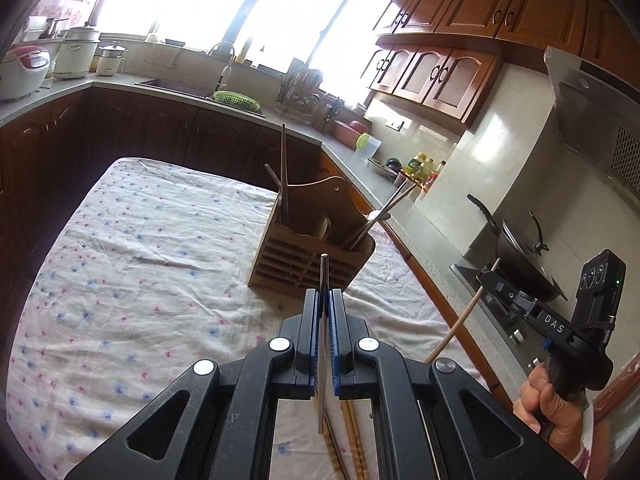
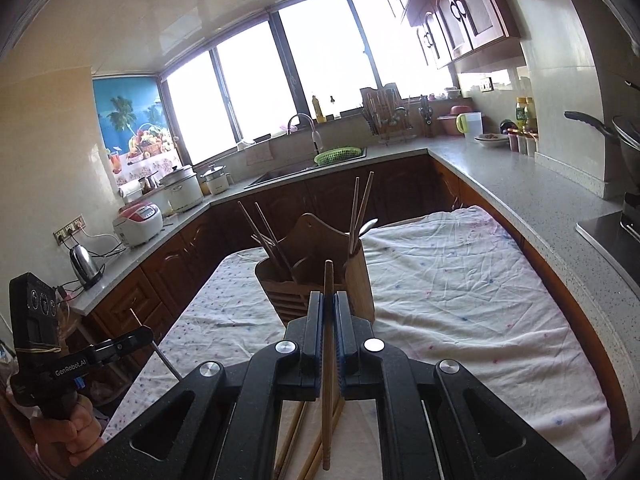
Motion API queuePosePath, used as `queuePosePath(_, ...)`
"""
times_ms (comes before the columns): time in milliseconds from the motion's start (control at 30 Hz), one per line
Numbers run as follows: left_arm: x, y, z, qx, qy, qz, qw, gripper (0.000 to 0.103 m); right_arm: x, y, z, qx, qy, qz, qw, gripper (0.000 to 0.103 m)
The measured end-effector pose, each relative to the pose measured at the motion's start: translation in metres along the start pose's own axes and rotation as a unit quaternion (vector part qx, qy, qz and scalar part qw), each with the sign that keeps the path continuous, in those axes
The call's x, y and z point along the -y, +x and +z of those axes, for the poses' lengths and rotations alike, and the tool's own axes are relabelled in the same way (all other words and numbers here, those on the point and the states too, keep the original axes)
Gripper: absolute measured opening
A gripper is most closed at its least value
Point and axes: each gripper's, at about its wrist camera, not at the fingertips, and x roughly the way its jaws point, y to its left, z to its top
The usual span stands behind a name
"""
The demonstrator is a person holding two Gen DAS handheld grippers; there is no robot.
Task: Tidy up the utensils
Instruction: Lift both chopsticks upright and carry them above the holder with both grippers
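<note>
A slatted wooden utensil holder point(image 1: 296, 258) stands on the floral tablecloth point(image 1: 140, 280) with several chopsticks upright in it. My left gripper point(image 1: 324, 294) is shut on a thin grey metal chopstick point(image 1: 325, 272), whose tip points at the holder from just in front. In the right wrist view my right gripper point(image 2: 328, 298) is shut on a wooden chopstick point(image 2: 329, 276), also short of the holder point(image 2: 360, 276). Each gripper shows in the other's view: the right gripper point(image 1: 486, 276) with its wooden stick point(image 1: 460, 324), the left gripper point(image 2: 146, 332) with its metal stick point(image 2: 166, 362).
Several loose wooden chopsticks point(image 2: 294, 436) lie on the cloth under the grippers. A grey L-shaped counter point(image 2: 500, 176) wraps the table, with a sink point(image 2: 288, 174), a rice cooker point(image 2: 138, 224) and a kettle point(image 2: 84, 264). A wok point(image 1: 520, 256) sits on the stove at the right.
</note>
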Motion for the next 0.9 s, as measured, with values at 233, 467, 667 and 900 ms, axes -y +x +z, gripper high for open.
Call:
queuePosePath(233, -0.001, 0.002, 0.003, 0.001, -0.001, 0.005, 1.0, 0.003, 0.003, 0.003, -0.001, -0.004, 0.004, 0.001, 1.0, 0.005)
queuePosePath(467, -0.002, 0.006, 0.01, 0.008, 0.0, 0.009, 0.9999, 0.003, 0.002, 0.005, 0.002, 0.0, 0.007, 0.002, 1.0, 0.005)
queuePosePath(667, -0.004, 0.01, 0.019, 0.018, 0.005, 0.013, 0.9997, 0.003, 0.0, 0.01, 0.009, 0.006, 0.003, 0.005, 1.0, 0.005)
queuePosePath(900, -0.004, 0.014, 0.044, 0.047, 0.02, 0.021, 0.9985, 0.003, -0.003, 0.02, 0.024, 0.021, 0.0, 0.009, 1.0, 0.005)
